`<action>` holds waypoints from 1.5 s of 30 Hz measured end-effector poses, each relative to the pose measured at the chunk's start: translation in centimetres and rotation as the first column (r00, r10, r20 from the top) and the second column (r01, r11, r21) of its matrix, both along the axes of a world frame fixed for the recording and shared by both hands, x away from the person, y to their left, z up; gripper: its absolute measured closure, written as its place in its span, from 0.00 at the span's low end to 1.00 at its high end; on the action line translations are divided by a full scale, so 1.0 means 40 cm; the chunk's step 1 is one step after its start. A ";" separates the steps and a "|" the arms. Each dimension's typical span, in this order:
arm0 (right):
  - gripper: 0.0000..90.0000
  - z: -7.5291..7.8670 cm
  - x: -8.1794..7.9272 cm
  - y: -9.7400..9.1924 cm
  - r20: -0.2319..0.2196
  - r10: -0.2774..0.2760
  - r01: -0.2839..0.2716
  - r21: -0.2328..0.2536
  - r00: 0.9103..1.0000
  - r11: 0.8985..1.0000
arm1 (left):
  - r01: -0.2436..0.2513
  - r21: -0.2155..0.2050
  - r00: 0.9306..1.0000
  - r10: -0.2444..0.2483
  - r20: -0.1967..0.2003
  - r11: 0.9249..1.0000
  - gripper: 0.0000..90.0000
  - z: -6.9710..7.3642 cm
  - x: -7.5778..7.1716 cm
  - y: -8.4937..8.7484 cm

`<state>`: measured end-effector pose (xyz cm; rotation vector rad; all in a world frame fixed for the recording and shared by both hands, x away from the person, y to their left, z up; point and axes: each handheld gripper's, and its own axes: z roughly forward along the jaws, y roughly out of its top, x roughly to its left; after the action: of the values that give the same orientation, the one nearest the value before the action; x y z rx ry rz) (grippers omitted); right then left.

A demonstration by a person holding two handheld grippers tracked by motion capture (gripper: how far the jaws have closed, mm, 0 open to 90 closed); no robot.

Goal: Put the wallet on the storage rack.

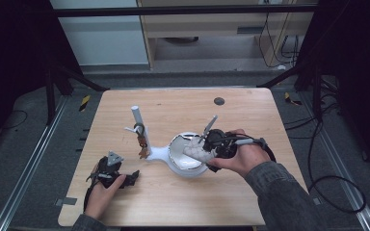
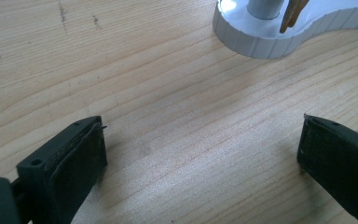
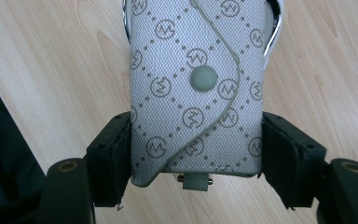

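Left gripper (image 1: 134,177): nearest the high camera, low on the table (image 1: 173,202) at its left near edge; one hand (image 1: 103,195) holds it.
Left claw: spread wide, nothing between the jaws; in the left gripper view bare wood lies between them.
Stand (image 1: 150,153): one white stand on the table; an upright post (image 1: 138,120) rises from its smaller left lobe, and a white bowl (image 1: 180,161) forms its right end.
Hanging item (image 1: 142,143): one small brownish piece dangles beside the post; too small to tell what it is.
Pouch (image 3: 198,88): one grey fabric pouch with a repeating circled-letter print, a curved flap and one round snap; it sits over the bowl's right rim.
Right gripper (image 1: 211,153): held in the other hand (image 1: 245,156), reaching in from the right.
Right claw: pinching the pouch, one pad on each side edge, near its lower end.
Cut off: in the left gripper view the stand's base (image 2: 279,32) runs out of frame at the top; in the right gripper view the pouch's far end passes the top edge.
Hard to make out: a small clasp (image 3: 196,181) at the pouch's near end.
Count: two grippers, two hands, one pouch, one stand.
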<state>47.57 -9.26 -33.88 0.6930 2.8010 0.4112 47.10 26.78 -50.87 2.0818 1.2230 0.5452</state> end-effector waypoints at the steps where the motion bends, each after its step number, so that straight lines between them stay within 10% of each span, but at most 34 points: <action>1: 0.35 0.000 0.000 0.000 0.000 0.000 0.000 0.000 1.000 1.000 | 0.000 0.000 1.000 0.000 0.000 1.000 0.01 0.000 0.000 0.000; 45: 0.35 -0.062 0.069 0.105 -0.088 0.024 -0.032 -0.095 0.996 0.995 | 0.003 0.002 1.000 -0.003 -0.003 1.000 0.00 0.000 0.000 0.000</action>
<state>50.32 -5.07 -36.36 0.6667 2.8924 0.2545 47.09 26.77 -50.85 2.0860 1.2213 0.5423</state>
